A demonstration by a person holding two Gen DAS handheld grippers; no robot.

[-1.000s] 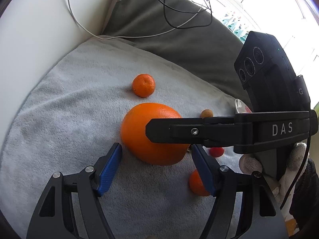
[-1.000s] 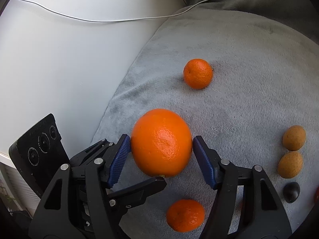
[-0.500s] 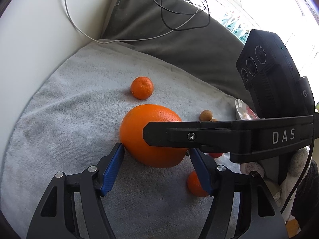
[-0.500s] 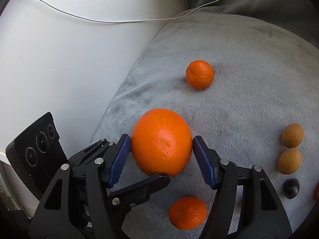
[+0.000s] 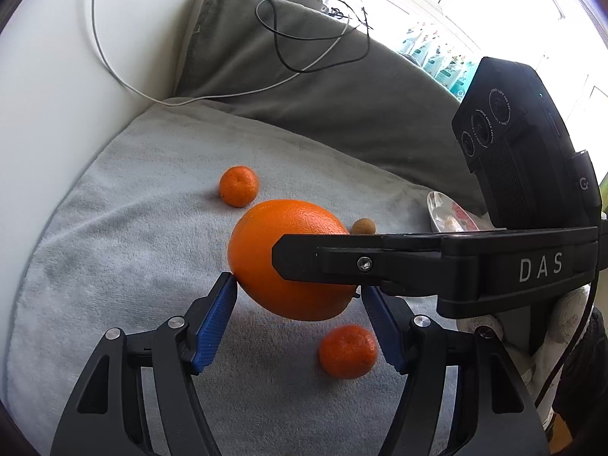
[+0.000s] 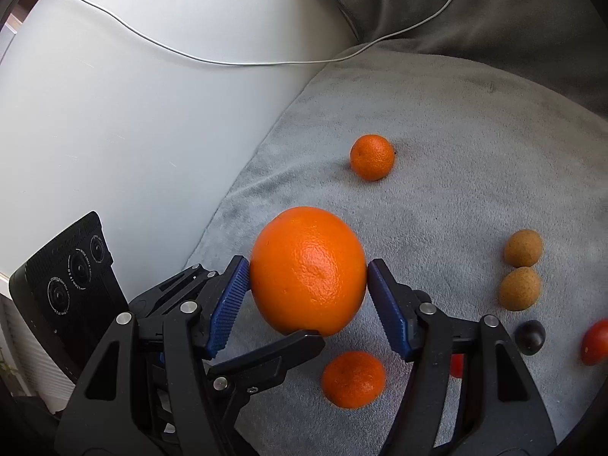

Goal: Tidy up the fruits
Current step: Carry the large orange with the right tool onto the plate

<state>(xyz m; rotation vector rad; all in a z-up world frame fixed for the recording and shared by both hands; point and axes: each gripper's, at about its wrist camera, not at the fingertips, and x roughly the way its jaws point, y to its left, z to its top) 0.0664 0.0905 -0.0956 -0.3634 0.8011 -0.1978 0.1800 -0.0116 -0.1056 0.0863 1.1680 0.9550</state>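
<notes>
The left gripper (image 5: 296, 285) has gone from bracketing the large orange (image 5: 266, 250) with a gap at each blue pad to touching it. Its left pad now presses the peel and its right pad sits at the fruit's lower edge, so it looks half closed on the orange at a middling width. The right gripper (image 6: 307, 264) crosses it from the side, and both of its pads are pressed flat against the fruit, as they were a second ago. Since then the orange has risen. It rested on the grey mat (image 5: 114, 247) and now hangs clear of it between the 2 grippers, with a small mandarin (image 5: 347, 351) showing more fully below the left gripper's right finger. A second mandarin (image 5: 238, 186) lies well ahead of the tips and slightly left. To the right of the right gripper, 2 brown fruits (image 6: 523, 247) sit side by side, with a dark one (image 6: 530, 337) and a red one (image 6: 594, 342) nearer in. For the task, this means the pick seems done and the carry is starting. The crossed fingers will probably have to move together, or the round fruit may roll out.
</notes>
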